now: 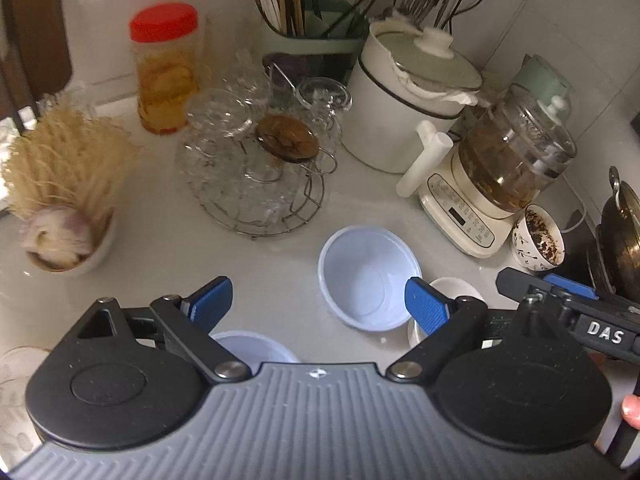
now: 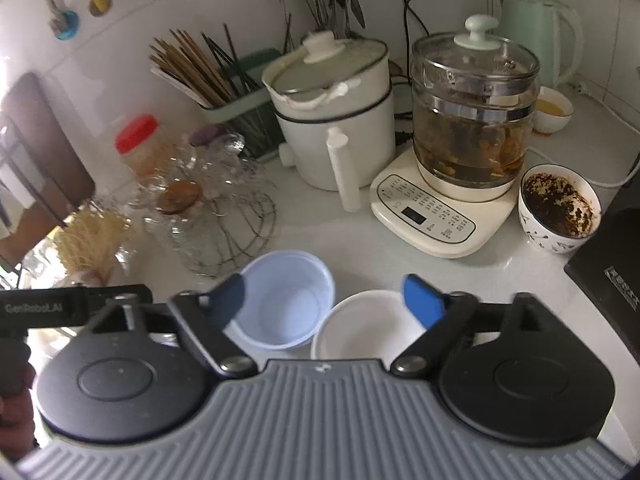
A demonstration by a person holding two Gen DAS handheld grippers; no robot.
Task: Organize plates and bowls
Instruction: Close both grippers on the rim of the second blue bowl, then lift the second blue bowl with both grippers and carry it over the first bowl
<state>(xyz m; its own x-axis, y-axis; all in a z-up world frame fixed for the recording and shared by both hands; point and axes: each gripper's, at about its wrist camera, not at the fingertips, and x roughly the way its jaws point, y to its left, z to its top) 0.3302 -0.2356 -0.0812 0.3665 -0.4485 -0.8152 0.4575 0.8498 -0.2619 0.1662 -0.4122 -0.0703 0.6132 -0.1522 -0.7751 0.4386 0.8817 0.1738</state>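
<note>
The left tongs (image 1: 318, 302) stand wide open and hold nothing; they hang over the white surface (image 1: 280, 268), with a pale blue bowl (image 1: 368, 280) lying between and just beyond the blue pads; a second blue bowl (image 1: 256, 346) shows under the left finger, half hidden by the tool body; a white bowl (image 1: 460, 288) sits just beside the first blue bowl, behind the right pad.

The right tongs (image 2: 324, 300) are also spread wide and grip nothing; below them the blue bowl (image 2: 286, 300) and the white bowl (image 2: 364, 330) sit side by side, rims touching or nearly so, toward the near edge of the surface; both bowls are upright and look empty.

Further back, a wire basket of glassware (image 1: 256, 172) stands to the left of the bowls; a white pot (image 2: 332, 112) and a glass kettle on its base (image 2: 472, 120) stand toward the wall; a patterned bowl with dark residue (image 2: 560, 208) sits beside the kettle base; the view is slightly blurred.
</note>
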